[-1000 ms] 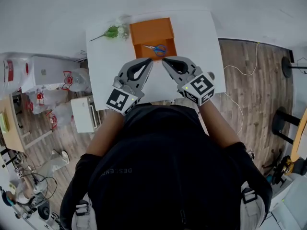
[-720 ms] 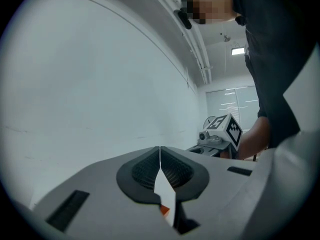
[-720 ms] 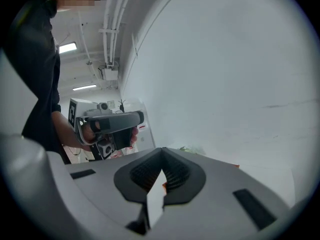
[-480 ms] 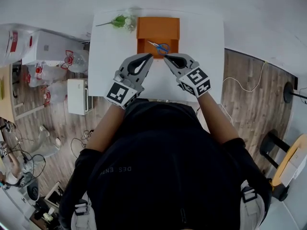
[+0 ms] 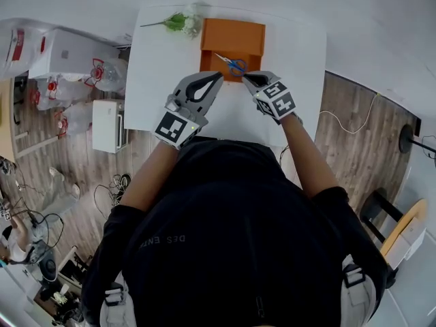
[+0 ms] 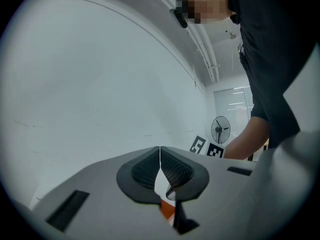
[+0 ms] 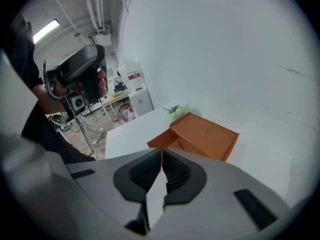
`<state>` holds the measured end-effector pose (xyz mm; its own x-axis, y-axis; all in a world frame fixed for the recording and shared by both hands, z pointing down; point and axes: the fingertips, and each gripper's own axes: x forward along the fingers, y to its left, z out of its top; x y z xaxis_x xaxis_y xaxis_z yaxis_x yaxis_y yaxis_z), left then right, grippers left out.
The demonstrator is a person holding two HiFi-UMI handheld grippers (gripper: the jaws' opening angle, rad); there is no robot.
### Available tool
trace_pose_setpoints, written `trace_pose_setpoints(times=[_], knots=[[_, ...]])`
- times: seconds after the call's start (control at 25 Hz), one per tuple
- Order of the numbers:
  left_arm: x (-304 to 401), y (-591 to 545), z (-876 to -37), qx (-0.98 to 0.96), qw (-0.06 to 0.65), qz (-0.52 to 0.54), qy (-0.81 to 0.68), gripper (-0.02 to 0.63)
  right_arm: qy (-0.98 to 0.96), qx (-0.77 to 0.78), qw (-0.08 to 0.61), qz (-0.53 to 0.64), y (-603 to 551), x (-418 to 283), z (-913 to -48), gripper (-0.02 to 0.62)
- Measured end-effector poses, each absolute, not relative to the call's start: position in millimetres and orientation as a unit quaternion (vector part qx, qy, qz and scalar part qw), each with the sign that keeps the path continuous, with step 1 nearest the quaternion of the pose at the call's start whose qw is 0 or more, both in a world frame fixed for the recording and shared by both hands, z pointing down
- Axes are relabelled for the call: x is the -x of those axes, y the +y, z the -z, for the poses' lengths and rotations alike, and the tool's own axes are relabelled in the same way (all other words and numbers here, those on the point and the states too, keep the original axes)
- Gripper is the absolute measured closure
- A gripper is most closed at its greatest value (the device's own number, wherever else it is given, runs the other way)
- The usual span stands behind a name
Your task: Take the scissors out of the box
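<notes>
1. The left gripper [image 5: 219,75] has its jaws together. In the left gripper view the ribbed pads [image 6: 172,170] meet at the tips with nothing between them.
2. In the head view the left gripper's tip sits over the white table [image 5: 163,67], just short of the near edge of the orange box [image 5: 231,33]. It appears clear of the box, though contact cannot be confirmed from that view.
3. The left gripper view looks out mostly at a pale wall. A sliver of orange from the box shows low down in the hollow behind the pads.
4. The right gripper [image 5: 246,78] is angled downward toward the box. Its jaws are only starting to open: the right gripper view shows the tips [image 7: 161,150] practically closed, with only a hairline slit and nothing held in it.
5. The scissors [image 5: 233,64] lie flat inside the open box, near its front. The blue handles are on the right and the blades point up and to the left in the head view.
6. The right gripper's tip is just beside the scissor handles, at the front edge of the box. Whether it touches them cannot be told.
7. A green sprig with pale flowers [image 5: 178,22] lies on the table just left of the box, apart from both grippers.
</notes>
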<state>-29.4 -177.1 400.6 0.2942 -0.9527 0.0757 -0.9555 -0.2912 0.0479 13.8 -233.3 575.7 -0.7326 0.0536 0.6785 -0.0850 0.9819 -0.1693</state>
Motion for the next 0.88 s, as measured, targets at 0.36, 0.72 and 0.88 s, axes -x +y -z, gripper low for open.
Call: trace_pose_setpoints(times=[0.36, 0.72, 0.88], knots=[[49.8, -188.8, -412.2, -0.815, 0.058, 0.002, -0.576, 0.586, -0.883, 0.001, 0.464, -0.074, -250.8, -0.3, -627.5, 0.572], [68.6, -197.6, -426.1, -0.819, 0.073, 0.006, -0.57, 0.586, -0.85, 0.008, 0.524, -0.056, -266.0, 12.9, -672.4, 0.546], [74.1, -200.2, -431.5, -0.82, 0.076, 0.005, -0.567, 0.586, -0.834, 0.015, 0.55, -0.045, -269.5, 17.9, -691.8, 0.531]])
